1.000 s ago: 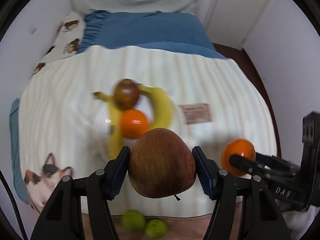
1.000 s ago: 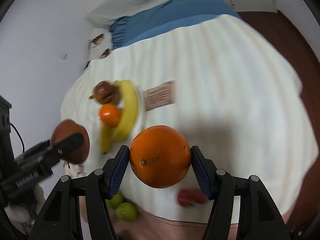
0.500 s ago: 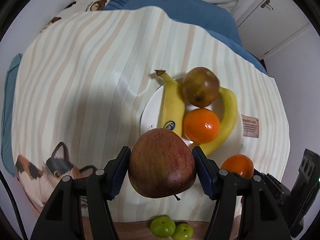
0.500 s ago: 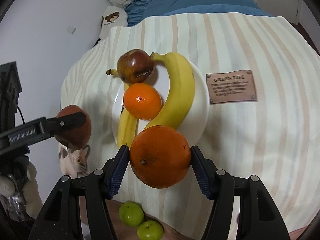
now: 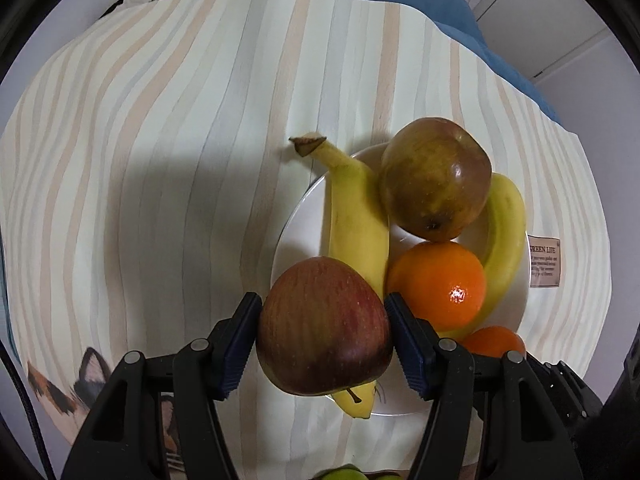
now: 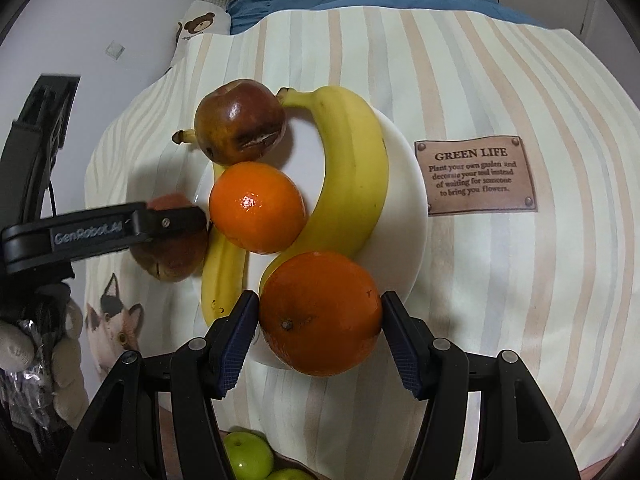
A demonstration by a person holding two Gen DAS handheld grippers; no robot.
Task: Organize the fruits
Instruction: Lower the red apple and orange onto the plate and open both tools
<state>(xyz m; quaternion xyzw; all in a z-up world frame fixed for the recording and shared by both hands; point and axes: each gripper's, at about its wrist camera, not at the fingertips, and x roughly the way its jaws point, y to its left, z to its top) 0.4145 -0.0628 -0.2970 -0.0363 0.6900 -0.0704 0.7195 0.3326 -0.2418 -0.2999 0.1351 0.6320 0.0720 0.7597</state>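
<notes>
Left tongs [image 5: 324, 330] clamped on a red apple [image 5: 322, 326], low centre of the left wrist frame, over the near-left rim of the white plate [image 5: 296, 232]. Right tongs [image 6: 319, 322] clamped on a large orange [image 6: 320, 314], bottom centre of the right wrist frame, above the plate's near edge. On the plate: two bananas [image 6: 352, 172], a small orange [image 6: 256, 208], a brownish apple [image 6: 240, 120]. Striped cloth [image 5: 180, 120] under the plate; sewn label [image 6: 476, 176] right of it. Green fruits [image 6: 248, 456] at the bottom edge.
</notes>
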